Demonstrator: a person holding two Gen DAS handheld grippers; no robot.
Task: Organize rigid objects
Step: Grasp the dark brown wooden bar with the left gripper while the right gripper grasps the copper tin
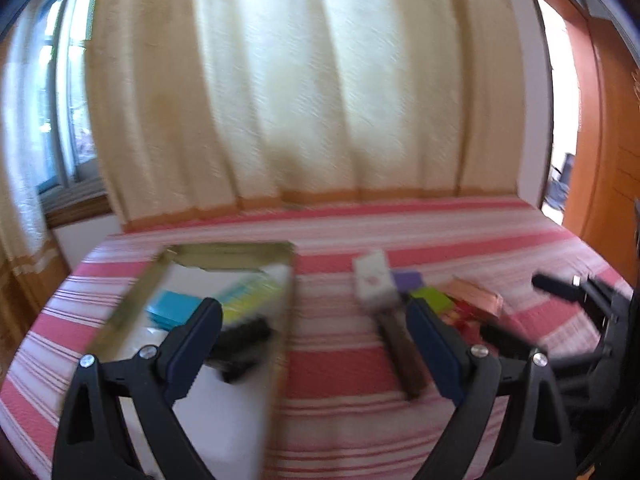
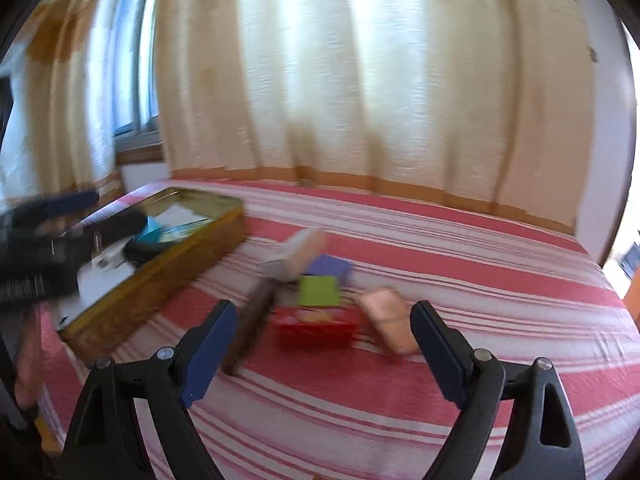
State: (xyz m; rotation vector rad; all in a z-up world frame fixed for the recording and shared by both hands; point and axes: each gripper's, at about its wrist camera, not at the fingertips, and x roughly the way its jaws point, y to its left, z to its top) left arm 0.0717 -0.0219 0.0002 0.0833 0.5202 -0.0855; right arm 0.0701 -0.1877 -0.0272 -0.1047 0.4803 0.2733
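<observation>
Bed (image 2: 440, 248) w/ striped cover carries everything. Gold tin (image 2: 168, 264) sits on its left side, already holding a blue box (image 1: 172, 308), a black thing + some cards. Loose pile to the right of the tin: red box (image 2: 316, 326), white box (image 1: 374, 282), brown bar (image 2: 254, 322), green block (image 2: 319, 291), purple block (image 2: 330, 267), pink piece (image 2: 390, 326). My left claw (image 1: 314, 332) & right claw (image 2: 322, 336): both apart, empty. Prob mid-sort; next I'd lower the right one over the red box, squarely.

The bedspread (image 2: 400, 248) is striped red and white. A gold tin (image 2: 168, 268) holds a turquoise box (image 1: 172, 308). Nearby lie purple (image 2: 330, 267), green (image 2: 318, 291) and, blurred, seemingly red boxes (image 2: 314, 326).
</observation>
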